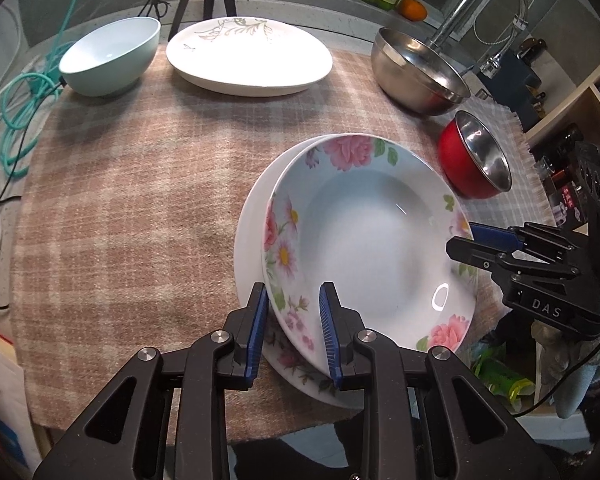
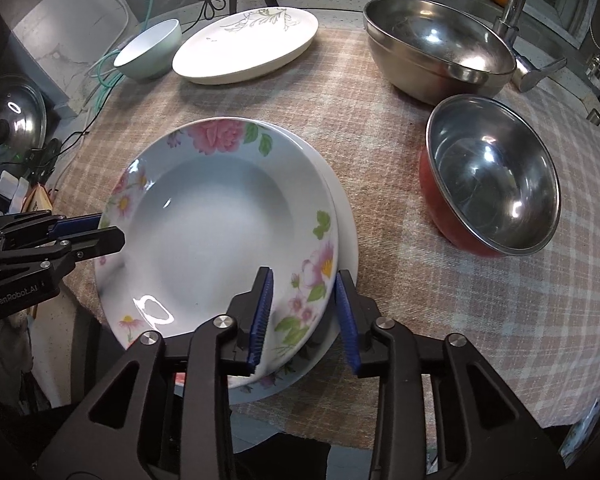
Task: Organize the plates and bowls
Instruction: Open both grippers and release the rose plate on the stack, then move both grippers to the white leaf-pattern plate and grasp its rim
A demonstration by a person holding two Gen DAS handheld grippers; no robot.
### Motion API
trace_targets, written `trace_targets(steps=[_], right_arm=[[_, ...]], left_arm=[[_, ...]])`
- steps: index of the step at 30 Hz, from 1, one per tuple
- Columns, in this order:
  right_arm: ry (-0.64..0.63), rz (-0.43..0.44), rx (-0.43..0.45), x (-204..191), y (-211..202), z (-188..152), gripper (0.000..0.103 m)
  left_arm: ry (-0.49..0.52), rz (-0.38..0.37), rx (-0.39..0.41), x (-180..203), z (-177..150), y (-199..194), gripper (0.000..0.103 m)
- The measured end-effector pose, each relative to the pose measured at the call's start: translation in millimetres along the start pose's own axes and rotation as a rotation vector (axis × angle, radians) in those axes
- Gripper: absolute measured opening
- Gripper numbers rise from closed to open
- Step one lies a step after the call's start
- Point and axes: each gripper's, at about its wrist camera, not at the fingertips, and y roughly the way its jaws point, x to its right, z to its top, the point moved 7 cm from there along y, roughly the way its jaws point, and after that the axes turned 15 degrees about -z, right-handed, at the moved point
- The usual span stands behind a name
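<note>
A deep flowered plate (image 1: 364,240) (image 2: 204,232) lies slightly off-centre on a second white plate (image 1: 250,240) (image 2: 346,216) near the table's front edge. My left gripper (image 1: 292,292) (image 2: 108,230) is shut on the top plate's rim, one pad inside the rim and one under it. On the opposite side my right gripper (image 2: 304,276) (image 1: 466,240) straddles the rim, and it is open: the outer pad stands apart from the plate. Farther back are a mint bowl (image 1: 110,56) (image 2: 150,50) and a white oval plate (image 1: 248,56) (image 2: 246,46) with a leaf pattern.
A large steel bowl (image 1: 416,72) (image 2: 440,48) and a red bowl (image 1: 476,156) (image 2: 492,176) with a steel inside sit at the right. A faucet (image 1: 480,12) rises behind them. A plaid cloth (image 1: 140,200) covers the table, and turquoise cable (image 1: 20,120) hangs at the left.
</note>
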Motion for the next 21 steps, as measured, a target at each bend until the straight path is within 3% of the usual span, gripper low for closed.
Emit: trace_targets(steps=[4, 5, 6, 8, 11, 21], right_arm=[[-0.011, 0.001, 0.008, -3, -2, 0, 0.044], [-0.010, 0.004, 0.012, -4, -3, 1, 0.049], [-0.010, 0.006, 0.018, -4, -5, 2, 0.051], [-0.012, 0.005, 0.038, -4, -9, 4, 0.063], [-0.009, 0.000, 0.080, -3, -19, 11, 0.080], [0.043, 0.051, 0.131, 7, -42, 48, 0.082]], left_arm=[[-0.004, -0.006, 0.008, 0, 2, -4, 0.029], [-0.001, -0.004, 0.008, 1, 3, -5, 0.035], [0.000, -0.001, 0.011, 1, 3, -6, 0.049], [0.001, 0.001, 0.030, 1, 5, -10, 0.059], [-0.005, -0.013, 0.045, 1, 8, -16, 0.059], [-0.060, -0.030, 0.105, -12, 31, -38, 0.061]])
